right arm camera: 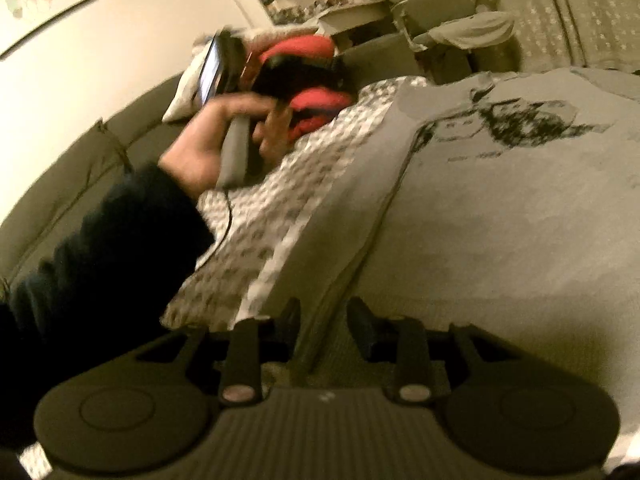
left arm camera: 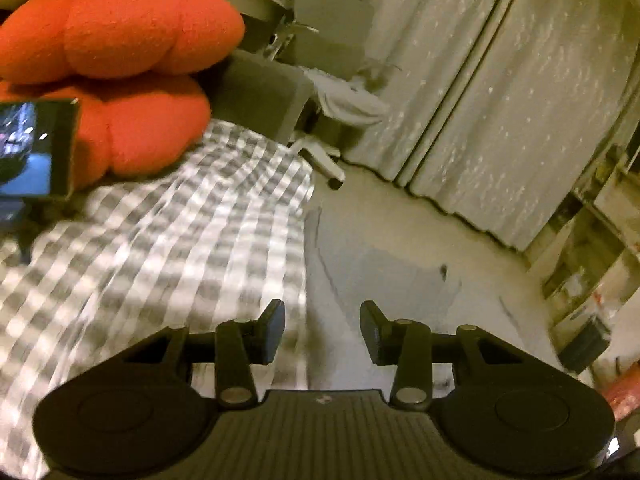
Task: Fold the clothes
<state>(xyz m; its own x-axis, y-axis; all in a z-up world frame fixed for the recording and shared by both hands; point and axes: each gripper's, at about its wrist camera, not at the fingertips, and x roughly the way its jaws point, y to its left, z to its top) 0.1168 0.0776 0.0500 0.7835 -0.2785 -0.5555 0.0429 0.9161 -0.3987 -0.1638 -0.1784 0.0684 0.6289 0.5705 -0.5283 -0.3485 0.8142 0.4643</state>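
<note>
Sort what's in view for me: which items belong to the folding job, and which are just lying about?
For the job:
- grey printed T-shirt, spread flat
- right gripper, jaws open at the shirt's edge
- left gripper, jaws open, empty

Lying about:
- checked bedcover
- red plush cushion
- white pillow
- office chair
- curtains
- framed picture
</note>
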